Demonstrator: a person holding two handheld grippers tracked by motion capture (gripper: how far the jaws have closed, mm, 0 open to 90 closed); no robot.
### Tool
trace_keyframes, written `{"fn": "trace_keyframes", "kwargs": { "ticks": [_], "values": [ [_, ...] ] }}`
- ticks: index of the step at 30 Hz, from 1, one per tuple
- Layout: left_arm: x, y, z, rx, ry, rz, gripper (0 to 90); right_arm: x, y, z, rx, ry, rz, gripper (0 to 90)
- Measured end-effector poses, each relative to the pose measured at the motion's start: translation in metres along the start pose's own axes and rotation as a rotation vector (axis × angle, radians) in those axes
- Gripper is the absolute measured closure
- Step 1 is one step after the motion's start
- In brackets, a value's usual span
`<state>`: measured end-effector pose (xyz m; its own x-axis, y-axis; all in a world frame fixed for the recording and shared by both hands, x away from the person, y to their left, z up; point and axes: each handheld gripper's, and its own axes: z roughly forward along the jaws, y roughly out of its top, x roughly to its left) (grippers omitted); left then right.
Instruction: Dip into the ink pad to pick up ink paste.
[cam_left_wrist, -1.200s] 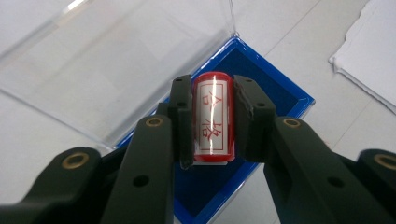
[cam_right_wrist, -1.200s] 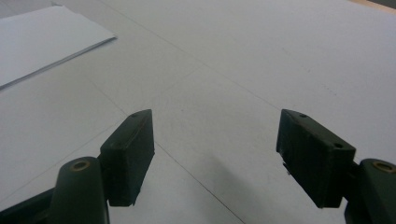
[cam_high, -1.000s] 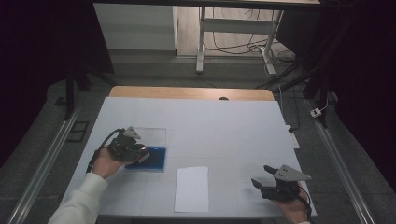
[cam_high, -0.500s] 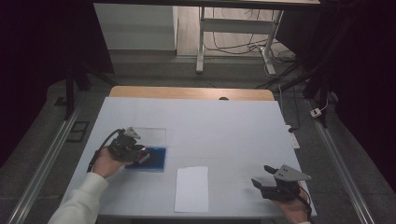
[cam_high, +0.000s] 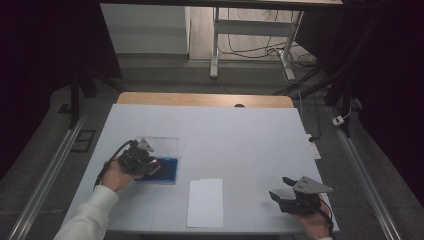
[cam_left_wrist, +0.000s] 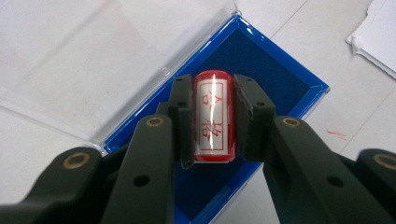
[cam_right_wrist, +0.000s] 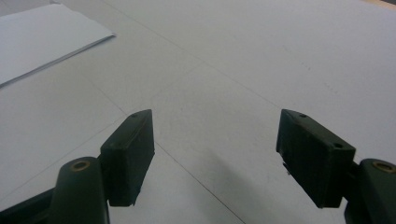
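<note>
A red stamp (cam_left_wrist: 212, 122) with a white label and red characters is clamped between the pads of my left gripper (cam_left_wrist: 212, 119). It hangs over the blue ink pad (cam_left_wrist: 261, 70) of an open case whose clear lid (cam_left_wrist: 93, 60) lies flat beside it. In the high view the left gripper (cam_high: 145, 162) sits over the blue pad (cam_high: 167, 170) at the table's left. My right gripper (cam_high: 282, 196) rests near the front right edge, open, with nothing between its fingers (cam_right_wrist: 130, 154). A white paper sheet (cam_high: 205, 202) lies between the two hands.
The white-covered table (cam_high: 240, 135) has a wooden strip along its far edge. A corner of the paper sheet (cam_right_wrist: 42, 37) lies at the left of the right gripper view. Metal rails run along both sides of the table, and cables lie on the floor beyond.
</note>
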<state>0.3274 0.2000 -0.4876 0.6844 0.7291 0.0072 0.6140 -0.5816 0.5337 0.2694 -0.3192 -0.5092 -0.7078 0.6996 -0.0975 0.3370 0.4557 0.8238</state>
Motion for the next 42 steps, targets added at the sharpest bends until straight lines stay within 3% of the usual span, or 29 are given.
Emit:
{"fn": "trace_keyframes", "kwargs": {
  "ticks": [6, 34, 42],
  "values": [
    [0.0006, 0.0001, 0.0009, -0.002, -0.003, -0.007, 71.3, 0.0036, 0.0010, 0.0012, 0.015, -0.007, -0.032, 27.5],
    [-0.0003, -0.0013, 0.0006, -0.015, -0.001, -0.013, 71.2, 0.0021, -0.0002, 0.0019, 0.007, -0.001, -0.015, 27.9],
    [0.0024, -0.0044, -0.0040, -0.058, -0.013, -0.006, 70.9, 0.0019, 0.0001, 0.0027, 0.013, 0.001, -0.023, 27.9]
  ]
}}
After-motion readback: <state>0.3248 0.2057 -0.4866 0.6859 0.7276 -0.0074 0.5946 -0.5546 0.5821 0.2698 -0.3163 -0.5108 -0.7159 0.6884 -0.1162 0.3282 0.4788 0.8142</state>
